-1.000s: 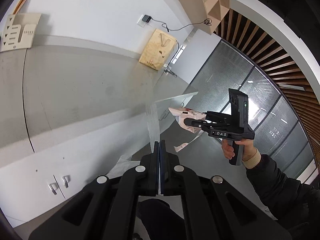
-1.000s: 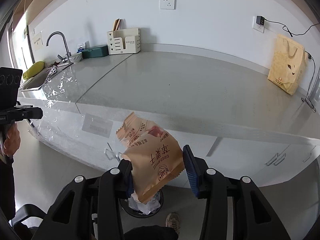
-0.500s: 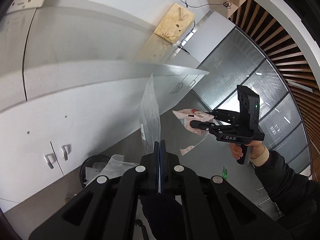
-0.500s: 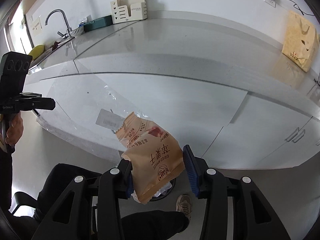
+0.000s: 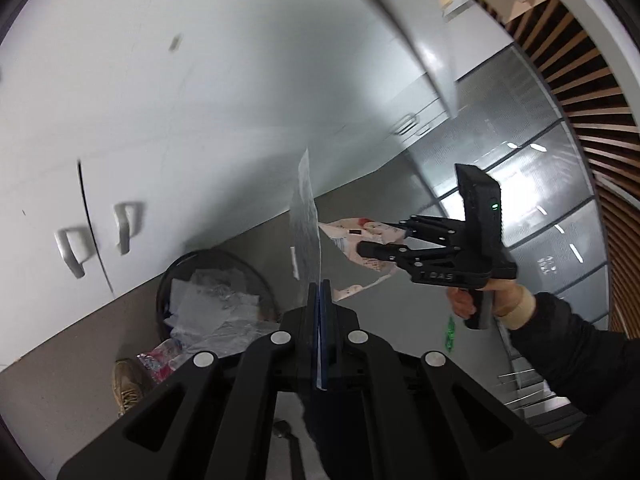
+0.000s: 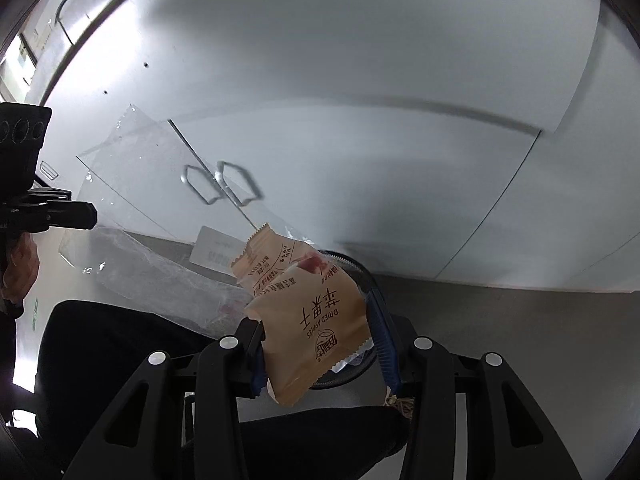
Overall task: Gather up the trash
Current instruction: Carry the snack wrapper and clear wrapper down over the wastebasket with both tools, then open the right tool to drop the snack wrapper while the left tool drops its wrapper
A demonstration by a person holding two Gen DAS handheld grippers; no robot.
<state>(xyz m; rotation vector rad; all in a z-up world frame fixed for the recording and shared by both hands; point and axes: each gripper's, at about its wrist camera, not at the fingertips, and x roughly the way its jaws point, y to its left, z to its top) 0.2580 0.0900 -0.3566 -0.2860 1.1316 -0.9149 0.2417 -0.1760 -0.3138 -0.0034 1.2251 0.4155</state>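
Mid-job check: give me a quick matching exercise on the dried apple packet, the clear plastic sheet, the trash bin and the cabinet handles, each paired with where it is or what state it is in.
Things:
1. dried apple packet
2. clear plastic sheet
3. trash bin
4. cabinet handles

Places or states:
A. on the floor, holding crumpled waste
B. pinched in the shut left gripper
C. on the white doors, untouched
D. clamped in the right gripper

Pairs: 1-D, 2-B, 3-A, 4-C
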